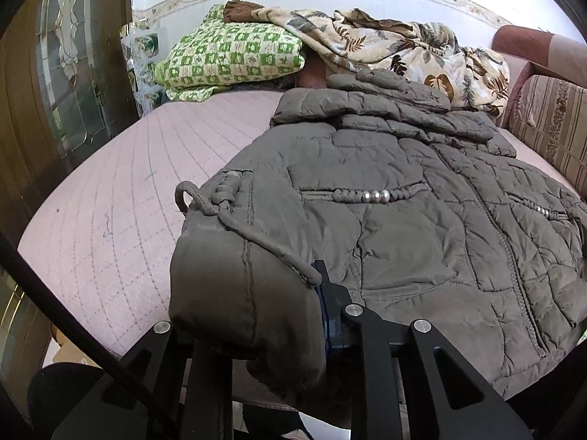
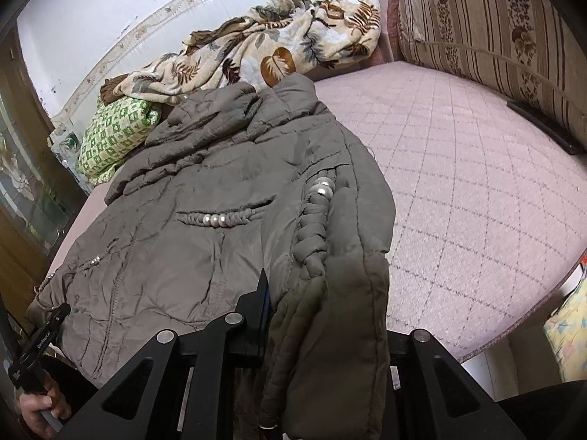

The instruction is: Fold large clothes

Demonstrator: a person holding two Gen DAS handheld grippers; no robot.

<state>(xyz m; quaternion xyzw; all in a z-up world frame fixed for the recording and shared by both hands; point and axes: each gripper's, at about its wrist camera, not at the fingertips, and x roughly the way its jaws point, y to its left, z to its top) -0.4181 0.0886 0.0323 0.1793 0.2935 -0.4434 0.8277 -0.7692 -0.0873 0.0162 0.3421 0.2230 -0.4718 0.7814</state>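
Left wrist view: left gripper (image 1: 256, 311) fingers clench the jacket (image 1: 403, 227) sleeve; right gripper (image 2: 323, 330) likewise; jacket body extends toward 12 o'clock on the bed (image 2: 458, 183).

Pink quilted mattress (image 1: 121, 190) (image 2: 458, 168) carries everything. Grey-brown padded jacket (image 1: 385, 227) (image 2: 190, 227) lies spread flat across the near middle. At the far end, green checkered folded blanket (image 1: 231, 58) (image 2: 113, 135) left, leaf-print blanket (image 1: 403, 47) (image 2: 264, 47) bunched beside it.
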